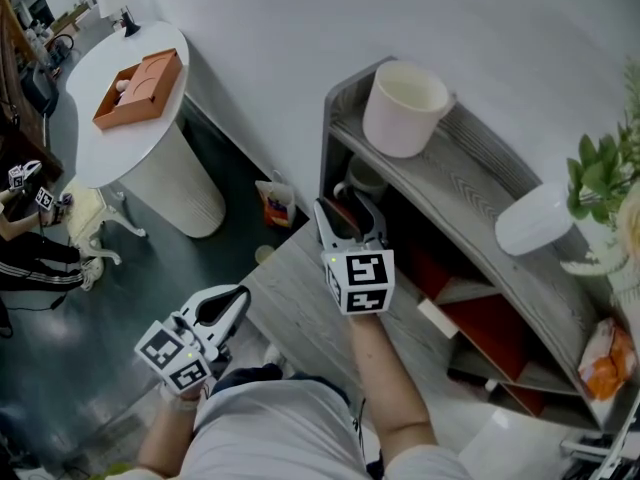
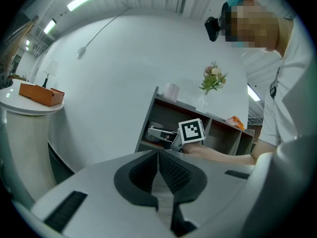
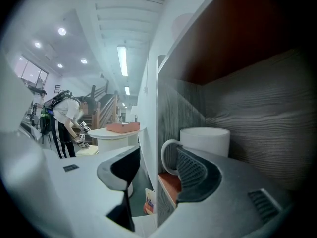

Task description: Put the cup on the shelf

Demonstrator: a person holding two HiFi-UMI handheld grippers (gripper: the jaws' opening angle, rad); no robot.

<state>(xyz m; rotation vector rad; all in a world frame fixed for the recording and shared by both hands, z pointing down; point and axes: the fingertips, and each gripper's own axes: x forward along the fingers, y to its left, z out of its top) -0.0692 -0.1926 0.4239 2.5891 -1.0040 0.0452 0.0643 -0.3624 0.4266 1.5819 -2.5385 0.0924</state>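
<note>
The white cup (image 3: 205, 139) stands upright in the left end compartment of the grey wooden shelf (image 3: 257, 98), on an orange board, handle towards me. In the head view only a bit of the cup (image 1: 362, 180) shows under the shelf's (image 1: 470, 183) top board. My right gripper (image 1: 350, 210) is open at that compartment's mouth. Its right pad is just beside the cup's handle (image 3: 167, 157) and its left jaw is outside the shelf's side wall; nothing is gripped. My left gripper (image 1: 226, 304) is held low near my body, shut and empty, and it (image 2: 158, 182) looks towards the shelf.
On the shelf's top stand a large white pot (image 1: 405, 108), a white oval thing (image 1: 535, 218) and a plant (image 1: 605, 183). An orange packet (image 1: 605, 353) lies at the right end. A round white table (image 1: 110, 138) carries an orange box (image 1: 140, 86). A person (image 1: 30, 253) sits far left.
</note>
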